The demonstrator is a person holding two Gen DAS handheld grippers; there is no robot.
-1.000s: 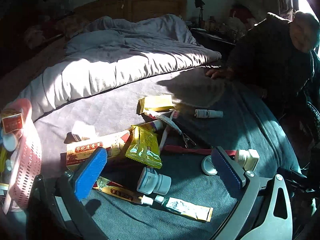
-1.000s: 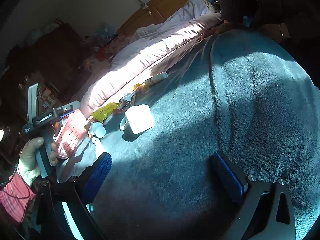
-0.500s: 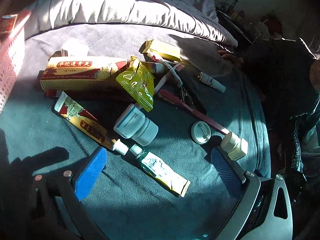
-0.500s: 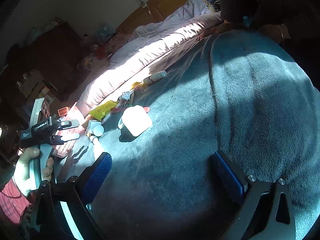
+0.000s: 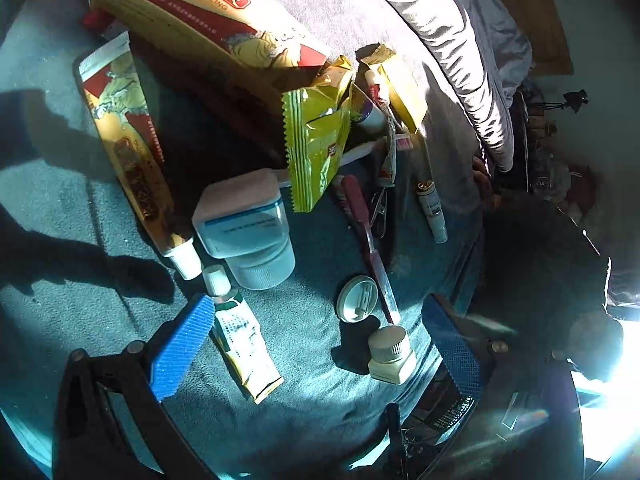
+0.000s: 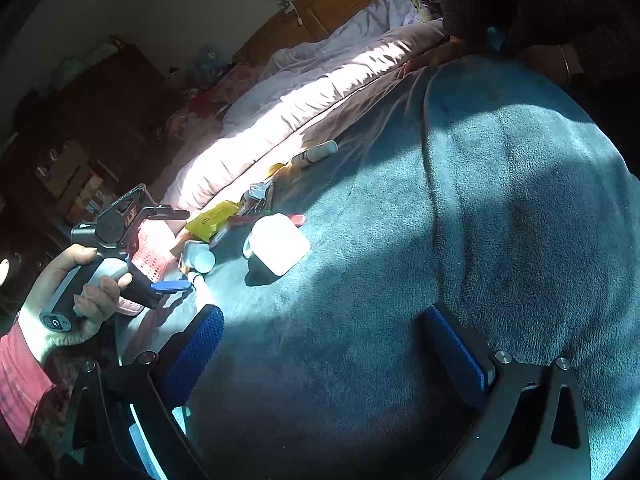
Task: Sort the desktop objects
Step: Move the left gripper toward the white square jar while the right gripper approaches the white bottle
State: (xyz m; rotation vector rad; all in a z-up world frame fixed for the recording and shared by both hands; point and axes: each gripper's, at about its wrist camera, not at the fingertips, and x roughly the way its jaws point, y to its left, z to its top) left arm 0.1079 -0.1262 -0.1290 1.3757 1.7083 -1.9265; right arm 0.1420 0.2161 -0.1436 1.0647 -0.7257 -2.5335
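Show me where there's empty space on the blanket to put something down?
The blanket is bare right of the white bottle, ahead of the right gripper. It's crowded by the quilt: box, yellow packet, tubes and toothbrush are bunched together.

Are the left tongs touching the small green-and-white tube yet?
Cannot tell. In the left wrist view the blue left finger pad overlaps the edge of the small tube near its neck, but height above it isn't readable. The left tongs are open.

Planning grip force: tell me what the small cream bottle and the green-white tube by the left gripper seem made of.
Small cream bottle: apparently rigid matte plastic, with a ribbed screw cap.
Green-white tube: probably soft laminate or thin metal, with a flat crimped, slightly creased tail and glossy print.
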